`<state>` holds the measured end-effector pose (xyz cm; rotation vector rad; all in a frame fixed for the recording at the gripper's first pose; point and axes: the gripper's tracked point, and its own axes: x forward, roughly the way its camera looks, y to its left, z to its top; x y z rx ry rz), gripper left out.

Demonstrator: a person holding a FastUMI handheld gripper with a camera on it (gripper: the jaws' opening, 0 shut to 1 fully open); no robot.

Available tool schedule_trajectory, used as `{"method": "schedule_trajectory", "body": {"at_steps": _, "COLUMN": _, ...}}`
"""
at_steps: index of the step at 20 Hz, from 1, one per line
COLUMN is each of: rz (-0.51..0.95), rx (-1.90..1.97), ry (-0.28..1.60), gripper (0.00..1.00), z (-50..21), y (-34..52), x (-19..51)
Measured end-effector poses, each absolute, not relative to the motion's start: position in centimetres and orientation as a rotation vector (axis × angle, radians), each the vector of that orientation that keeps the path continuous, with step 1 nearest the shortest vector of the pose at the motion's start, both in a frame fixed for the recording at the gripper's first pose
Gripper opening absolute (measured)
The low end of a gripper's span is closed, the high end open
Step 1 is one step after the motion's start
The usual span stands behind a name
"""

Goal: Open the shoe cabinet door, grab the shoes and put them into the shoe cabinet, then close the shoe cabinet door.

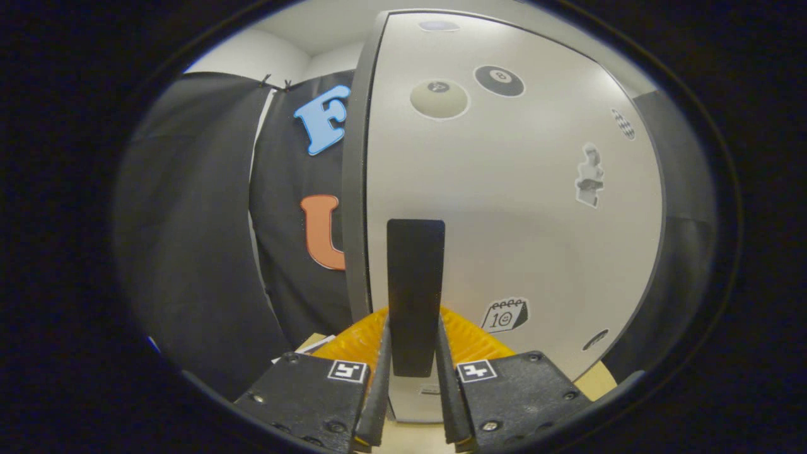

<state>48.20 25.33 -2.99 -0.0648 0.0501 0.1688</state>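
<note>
My jaws are standing narrow, and both fingers (378, 384) are pressing on the sides of the black handle (415, 296) between them. My gripper (413, 403) is sitting low and close against the door (504, 208), so the handle is rising straight up ahead of the fingertips. I am holding the handle near its lower end; its upper end is reaching to about the middle of the door.

The door is pale, with a dark edge (354, 189) running down its left side. Stickers are lying on its face. A black ball sticker (499, 81) is showing the number 8. Beside it, a cream ball sticker (439, 99) is carrying a small mark that I cannot read. A calendar sticker (505, 315), just right of the handle, is showing the number 10. A figure sticker (589, 175) and a checkered sticker (623, 123) are lying further right; both are too small to detail. A small label below the handle is blurred.

To the left of the door's edge, black cloth (189, 239) is hanging as the booth's wall, and open room is lying between it and the edge. To the right, a dark strip (684, 208) is bordering the door. A light floor or tabletop (596, 381) is showing below the door; I cannot tell which. The shoes cannot be located from here.
</note>
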Motion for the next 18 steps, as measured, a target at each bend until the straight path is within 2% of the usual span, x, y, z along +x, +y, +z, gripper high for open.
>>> {"method": "schedule_trajectory", "body": {"at_steps": 6, "rz": 0.193, "rx": -0.052, "ry": 0.08, "gripper": 0.32, "z": -3.4, "y": 25.2, "x": 47.7}}
{"method": "schedule_trajectory", "body": {"at_steps": 18, "rz": 0.234, "rx": -0.05, "ry": 0.07, "gripper": 0.29, "z": -3.5, "y": 22.8, "x": 40.0}}
